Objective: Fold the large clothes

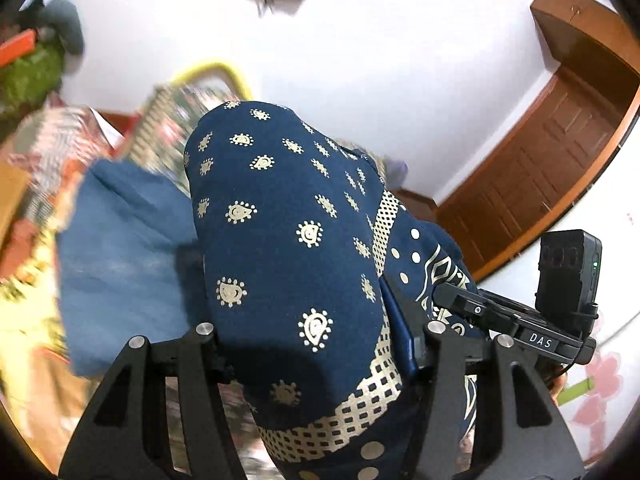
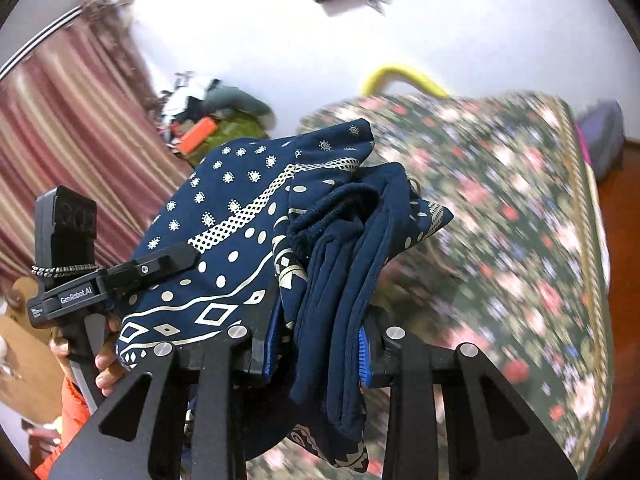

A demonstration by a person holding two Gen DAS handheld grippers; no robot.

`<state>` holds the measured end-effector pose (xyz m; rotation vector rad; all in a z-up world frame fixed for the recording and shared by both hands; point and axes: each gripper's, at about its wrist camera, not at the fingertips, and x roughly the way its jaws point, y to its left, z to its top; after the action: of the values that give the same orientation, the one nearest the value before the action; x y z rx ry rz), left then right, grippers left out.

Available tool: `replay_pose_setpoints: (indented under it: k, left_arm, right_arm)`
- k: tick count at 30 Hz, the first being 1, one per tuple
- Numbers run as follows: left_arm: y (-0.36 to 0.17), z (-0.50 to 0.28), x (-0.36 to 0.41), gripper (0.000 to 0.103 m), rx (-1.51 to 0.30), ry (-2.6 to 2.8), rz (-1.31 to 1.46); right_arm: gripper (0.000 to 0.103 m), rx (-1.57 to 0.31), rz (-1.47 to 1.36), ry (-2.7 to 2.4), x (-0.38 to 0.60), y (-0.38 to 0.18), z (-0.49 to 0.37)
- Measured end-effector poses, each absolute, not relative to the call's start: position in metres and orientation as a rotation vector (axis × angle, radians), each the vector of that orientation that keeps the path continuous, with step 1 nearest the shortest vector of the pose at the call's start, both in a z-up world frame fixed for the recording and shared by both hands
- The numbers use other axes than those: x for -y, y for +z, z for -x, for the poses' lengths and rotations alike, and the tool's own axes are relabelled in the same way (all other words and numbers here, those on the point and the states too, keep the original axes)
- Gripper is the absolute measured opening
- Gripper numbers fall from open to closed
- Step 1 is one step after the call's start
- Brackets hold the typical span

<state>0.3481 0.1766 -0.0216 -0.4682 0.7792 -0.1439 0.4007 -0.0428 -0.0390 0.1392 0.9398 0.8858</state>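
1. Both tongs were clamped on one navy printed garment (image 1: 280,240): the left tongs (image 1: 320,352) on a thick bundle, the right tongs (image 2: 316,344) on bunched folds.
2. It hung above the floral bed (image 2: 520,240); keeping both grips level would probably let it drape evenly.
3. Counted: one garment, two tongs, one bed.
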Motion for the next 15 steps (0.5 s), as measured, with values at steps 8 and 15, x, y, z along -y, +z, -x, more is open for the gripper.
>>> replay_pose_setpoints:
  k: [8, 15]
  left_arm:
    - [-0.02, -0.345, -0.26, 0.058, -0.727, -0.064, 0.454]
    - [-0.111, -0.365, -0.307, 0.058, -0.832, -0.023, 0.509]
  right_arm:
    - [0.027, -0.889, -0.117, 0.954, -0.049, -0.042, -0.411]
    - [0.027, -1.017, -0.056, 0.914, -0.107, -0.119, -0.433]
